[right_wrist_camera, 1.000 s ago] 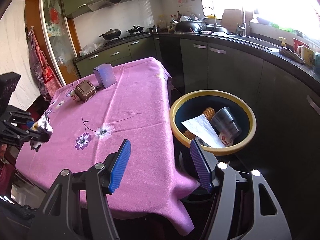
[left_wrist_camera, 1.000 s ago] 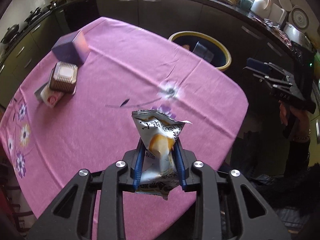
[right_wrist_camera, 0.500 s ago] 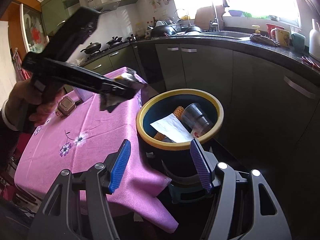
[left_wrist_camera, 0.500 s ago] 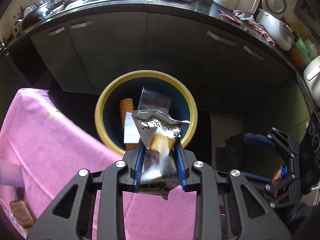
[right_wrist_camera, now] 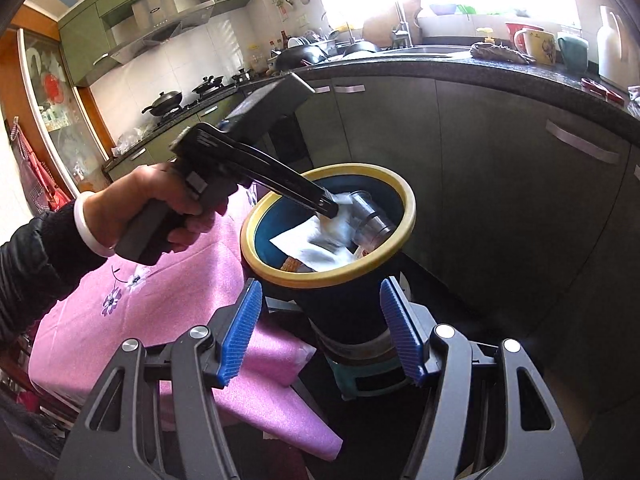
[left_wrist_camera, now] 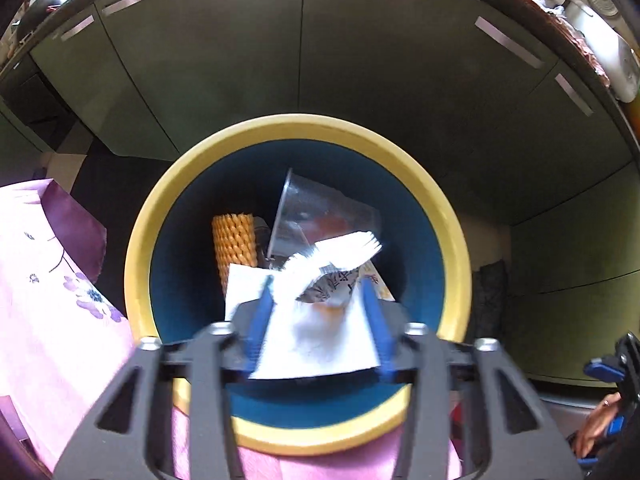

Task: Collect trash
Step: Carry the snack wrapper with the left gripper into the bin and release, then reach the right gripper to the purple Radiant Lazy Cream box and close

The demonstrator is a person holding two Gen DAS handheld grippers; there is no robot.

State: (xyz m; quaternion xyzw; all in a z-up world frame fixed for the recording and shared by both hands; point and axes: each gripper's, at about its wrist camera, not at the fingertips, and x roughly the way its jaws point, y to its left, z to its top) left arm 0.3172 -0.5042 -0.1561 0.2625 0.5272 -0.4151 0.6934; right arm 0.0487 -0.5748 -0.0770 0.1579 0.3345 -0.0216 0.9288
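Crumpled silver-white snack wrapper point(left_wrist_camera: 320, 280), blurred, printed with dark characters, sits between the blue pads of the left claw point(left_wrist_camera: 316, 324), whose jaws are opening; the pads no longer press it. Directly below and beyond the claw gapes the round dark-blue trash bin with a yellow rim point(left_wrist_camera: 452, 216), holding white paper, a clear plastic cup point(left_wrist_camera: 316, 212) and an orange mesh sleeve point(left_wrist_camera: 234, 240). Pink floral tablecloth point(left_wrist_camera: 44, 300) lies left. The right claw point(right_wrist_camera: 324, 332) stands spread, empty, just short of the bin.

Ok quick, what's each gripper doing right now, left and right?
Left gripper: jaws opening over the bin, snack wrapper dropping free between them.
Right gripper: open, holding nothing.
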